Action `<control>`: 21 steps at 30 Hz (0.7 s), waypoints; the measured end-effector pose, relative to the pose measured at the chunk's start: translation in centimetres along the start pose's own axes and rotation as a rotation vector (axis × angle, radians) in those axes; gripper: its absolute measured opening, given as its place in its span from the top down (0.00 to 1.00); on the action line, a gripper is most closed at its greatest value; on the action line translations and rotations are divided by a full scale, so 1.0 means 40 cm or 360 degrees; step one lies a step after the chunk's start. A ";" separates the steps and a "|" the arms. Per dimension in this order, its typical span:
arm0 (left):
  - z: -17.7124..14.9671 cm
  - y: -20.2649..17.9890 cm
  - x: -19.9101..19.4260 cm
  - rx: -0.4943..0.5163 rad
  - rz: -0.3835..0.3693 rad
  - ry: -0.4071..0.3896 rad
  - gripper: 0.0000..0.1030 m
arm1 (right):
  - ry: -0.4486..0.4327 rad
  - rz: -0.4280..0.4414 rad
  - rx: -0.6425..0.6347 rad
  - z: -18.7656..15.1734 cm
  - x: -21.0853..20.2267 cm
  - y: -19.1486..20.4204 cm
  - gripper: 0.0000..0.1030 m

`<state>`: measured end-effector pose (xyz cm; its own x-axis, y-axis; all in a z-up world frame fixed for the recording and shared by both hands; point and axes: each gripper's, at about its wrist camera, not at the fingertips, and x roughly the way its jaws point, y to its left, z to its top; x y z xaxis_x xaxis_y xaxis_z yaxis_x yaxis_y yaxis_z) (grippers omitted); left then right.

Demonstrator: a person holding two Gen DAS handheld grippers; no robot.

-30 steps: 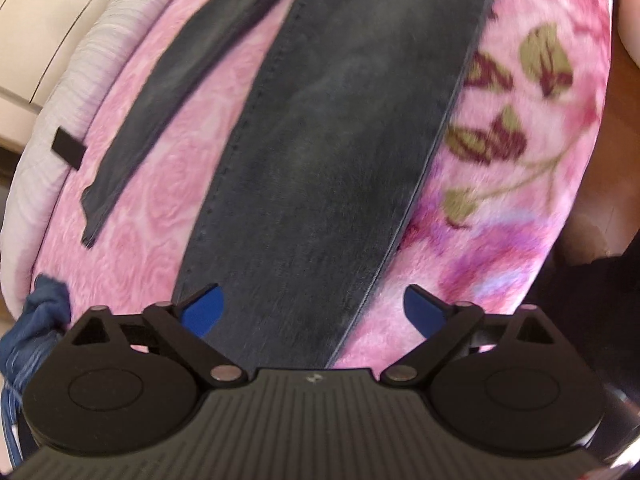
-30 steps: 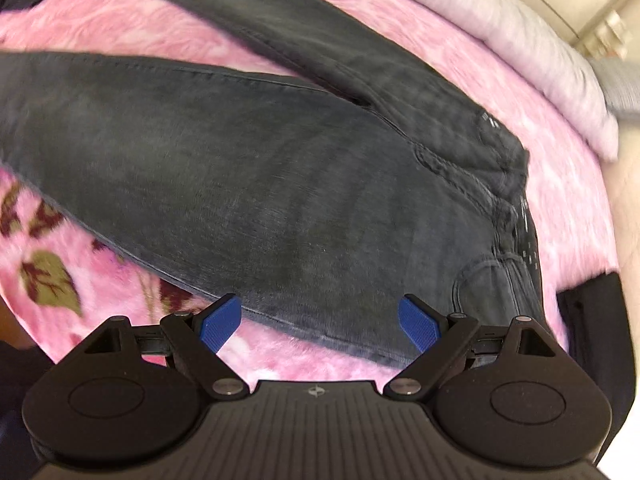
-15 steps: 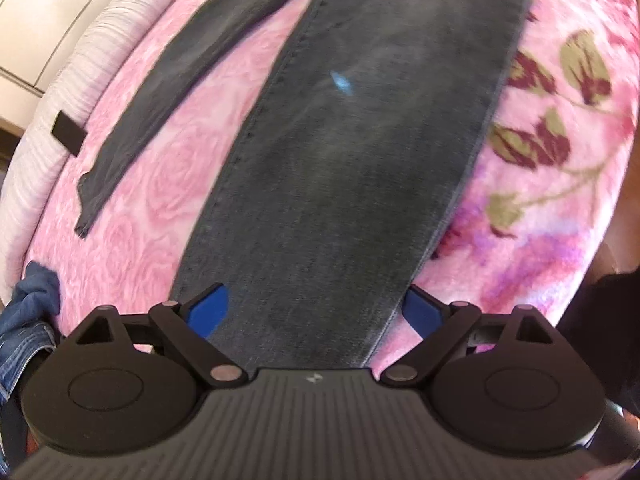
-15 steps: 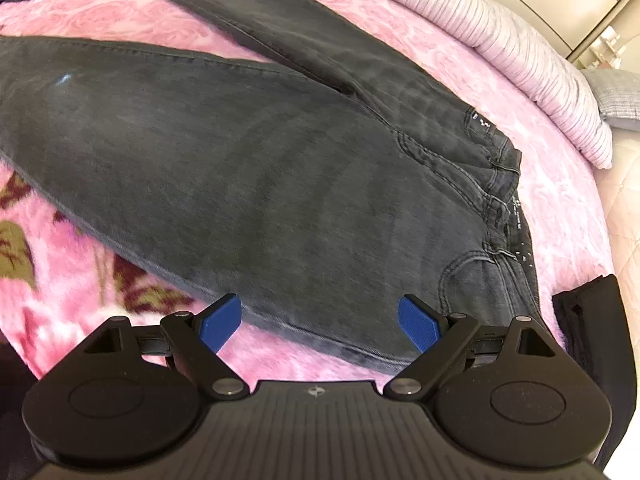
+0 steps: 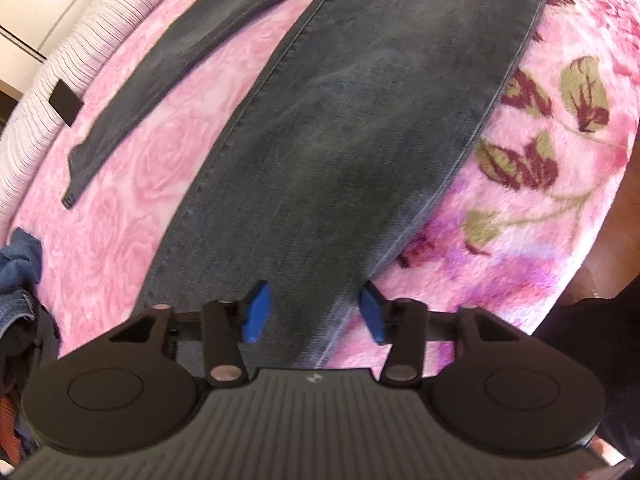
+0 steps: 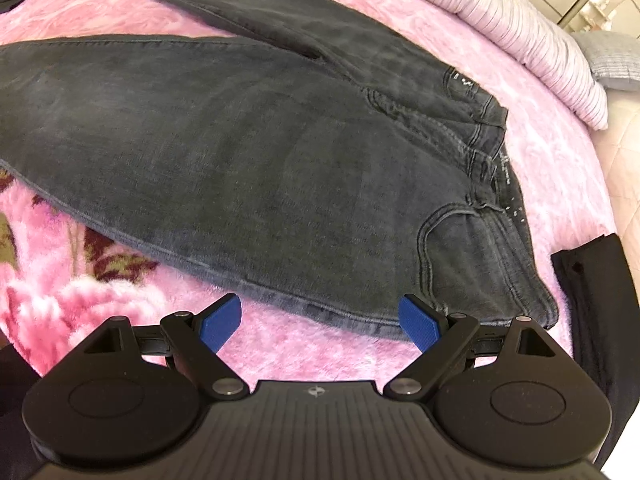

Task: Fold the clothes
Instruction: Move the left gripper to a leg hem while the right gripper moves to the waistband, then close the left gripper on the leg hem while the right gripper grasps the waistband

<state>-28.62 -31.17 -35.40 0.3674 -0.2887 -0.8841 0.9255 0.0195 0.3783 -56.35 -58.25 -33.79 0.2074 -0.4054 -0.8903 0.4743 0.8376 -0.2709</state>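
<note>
A pair of dark grey jeans (image 6: 280,168) lies spread flat on a pink flowered blanket (image 6: 80,292), its waistband (image 6: 488,148) to the right. The near leg (image 5: 340,152) runs up the left wrist view and the far leg (image 5: 160,80) lies beside it. My left gripper (image 5: 314,312) hovers at the near leg's lower end. Its blue fingers (image 5: 256,312) stand partly drawn together, with denim between them and a gap still showing. My right gripper (image 6: 320,322) is open just in front of the jeans' near side seam, below the hip pocket (image 6: 460,248).
A striped pale pillow (image 6: 520,28) lines the bed's far edge, with a small black tag (image 5: 66,102) on it. Blue clothing (image 5: 20,264) is bunched at the left. A black garment (image 6: 592,280) lies at the right, past the waistband. The bed's edge drops off at the right (image 5: 600,240).
My left gripper's fingers have drawn closer together around the near leg's end. The right gripper has drifted slightly back from the seam and stays wide open.
</note>
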 end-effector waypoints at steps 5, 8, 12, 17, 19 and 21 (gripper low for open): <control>0.012 0.001 -0.005 -0.0045 -0.0048 0.0024 0.81 | 0.0018 0.0014 -0.0012 -0.020 0.001 -0.007 0.14; 0.013 -0.003 -0.008 -0.0031 -0.0016 0.0015 0.81 | 0.0006 -0.0012 -0.0130 -0.031 -0.002 -0.003 0.14; 0.013 -0.009 -0.012 -0.0012 0.0027 0.0004 0.77 | 0.0004 -0.0118 -0.0424 -0.051 0.007 0.025 0.14; 0.012 -0.020 -0.014 0.0038 0.0092 -0.0012 0.66 | -0.0001 -0.0322 -0.0870 -0.082 0.054 0.073 0.16; 0.009 -0.030 -0.013 0.0094 0.0131 -0.0023 0.65 | -0.0038 -0.0341 -0.0956 -0.086 0.070 0.079 0.17; 0.004 -0.039 -0.017 0.0149 0.0169 -0.0037 0.63 | -0.0079 -0.0353 -0.0990 -0.080 0.083 0.078 0.20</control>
<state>-30.33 -31.15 -35.36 0.4598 -0.3116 -0.8315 0.8684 -0.0380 0.4945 -56.91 -55.81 -38.76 0.2077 -0.5966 -0.7752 -0.0689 0.7816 -0.6200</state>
